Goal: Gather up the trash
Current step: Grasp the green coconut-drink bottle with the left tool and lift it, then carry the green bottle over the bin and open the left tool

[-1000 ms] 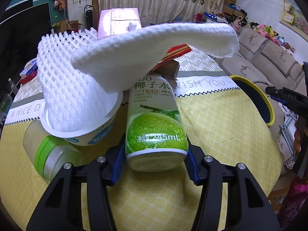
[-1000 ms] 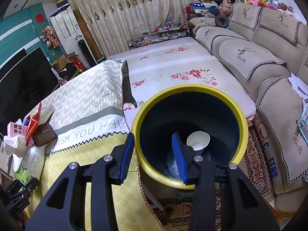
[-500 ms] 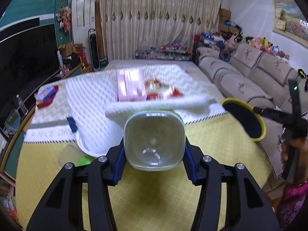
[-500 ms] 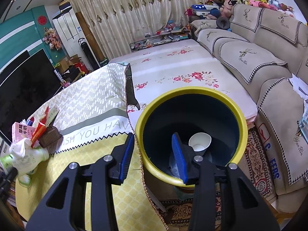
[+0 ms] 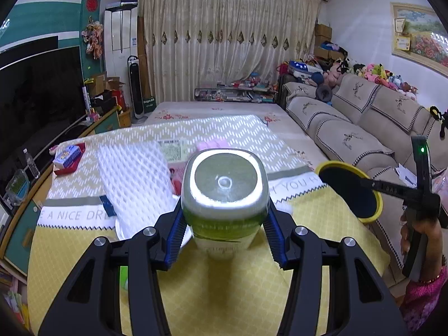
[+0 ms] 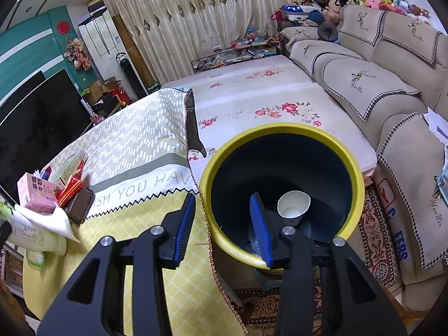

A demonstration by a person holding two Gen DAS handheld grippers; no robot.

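Observation:
My left gripper [image 5: 224,224] is shut on a green-labelled coconut water bottle [image 5: 224,190], held above the table with its base facing the camera; the bottle also shows at the left edge of the right wrist view [image 6: 30,235]. A white foam net [image 5: 137,182] stands in a white cup behind it on the left. The yellow-rimmed dark bin [image 5: 350,190] stands off the table's right edge. My right gripper [image 6: 221,224] is open and empty, straddling the near rim of the bin [image 6: 224,240]. A white paper cup [image 6: 294,207] lies inside the bin.
On the yellow tablecloth [image 5: 229,294] are a pink tissue box [image 6: 36,193], a red packet [image 6: 71,187] and a dark brown tray [image 6: 81,204]. A red tin [image 5: 68,154] sits far left. A sofa [image 6: 392,84] runs along the right.
My left gripper has lifted the bottle off the table and tipped it so its base faces the camera. The right gripper has stayed over the bin's rim.

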